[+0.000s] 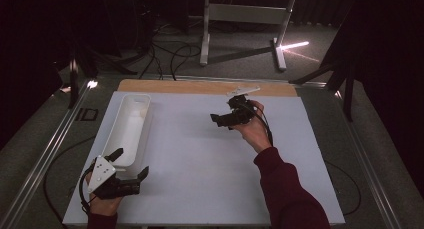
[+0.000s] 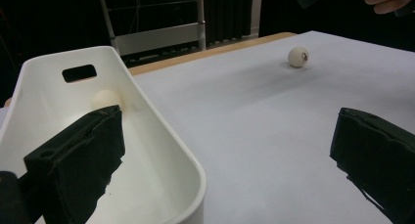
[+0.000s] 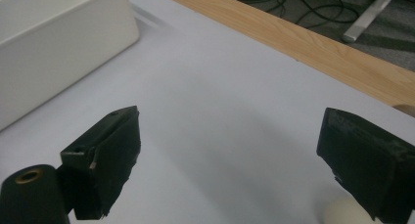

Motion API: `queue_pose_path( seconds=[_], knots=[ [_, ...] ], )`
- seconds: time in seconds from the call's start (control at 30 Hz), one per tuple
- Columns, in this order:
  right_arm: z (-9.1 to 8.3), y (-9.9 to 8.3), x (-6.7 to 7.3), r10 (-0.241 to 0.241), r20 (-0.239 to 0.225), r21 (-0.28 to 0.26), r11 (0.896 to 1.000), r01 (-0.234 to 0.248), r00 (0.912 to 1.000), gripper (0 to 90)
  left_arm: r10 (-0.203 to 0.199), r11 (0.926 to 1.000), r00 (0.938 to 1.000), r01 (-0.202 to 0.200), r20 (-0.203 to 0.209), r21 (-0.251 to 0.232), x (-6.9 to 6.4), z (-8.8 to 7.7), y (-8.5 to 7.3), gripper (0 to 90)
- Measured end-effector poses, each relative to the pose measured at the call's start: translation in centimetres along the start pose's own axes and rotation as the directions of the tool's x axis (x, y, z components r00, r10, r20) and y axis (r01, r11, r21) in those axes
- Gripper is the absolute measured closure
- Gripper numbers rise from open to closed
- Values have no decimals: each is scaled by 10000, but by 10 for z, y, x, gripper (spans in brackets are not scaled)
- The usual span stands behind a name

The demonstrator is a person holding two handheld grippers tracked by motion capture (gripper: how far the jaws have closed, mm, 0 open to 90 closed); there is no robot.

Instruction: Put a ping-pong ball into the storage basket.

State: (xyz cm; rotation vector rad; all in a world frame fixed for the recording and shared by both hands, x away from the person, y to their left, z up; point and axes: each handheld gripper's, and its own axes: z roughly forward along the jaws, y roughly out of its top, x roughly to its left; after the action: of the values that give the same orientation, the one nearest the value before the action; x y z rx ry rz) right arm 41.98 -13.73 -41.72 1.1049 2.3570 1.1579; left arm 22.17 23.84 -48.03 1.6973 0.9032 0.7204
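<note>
A white ball (image 2: 298,56) with a dark mark lies on the pale mat, far ahead of my left gripper (image 2: 227,131). Another white ball (image 2: 106,98) rests inside the white tray (image 2: 161,136), just past the left jaw. My left gripper (image 1: 133,161) is open and empty beside the tray's near end. My right gripper (image 1: 223,114) hovers over the back middle of the mat, open. In the right gripper view a white ball (image 3: 345,212) peeks out at the bottom, partly hidden behind the right jaw of that gripper (image 3: 230,131).
The long white tray (image 1: 127,129) runs along the mat's left side. A wooden table strip (image 1: 200,86) borders the mat's far edge, with a small white flat piece (image 1: 243,90) on it. Cables and a white stand (image 1: 205,34) lie on the floor beyond.
</note>
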Motion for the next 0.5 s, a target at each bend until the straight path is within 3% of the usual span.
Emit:
queue_pose_path(
  seconds=[0.5],
  knots=[
    [-1,-18,-29,606,417,220,9979,-615,9973,87,-18,10000,10000,17,-18,-9,0,0,0,2]
  ],
)
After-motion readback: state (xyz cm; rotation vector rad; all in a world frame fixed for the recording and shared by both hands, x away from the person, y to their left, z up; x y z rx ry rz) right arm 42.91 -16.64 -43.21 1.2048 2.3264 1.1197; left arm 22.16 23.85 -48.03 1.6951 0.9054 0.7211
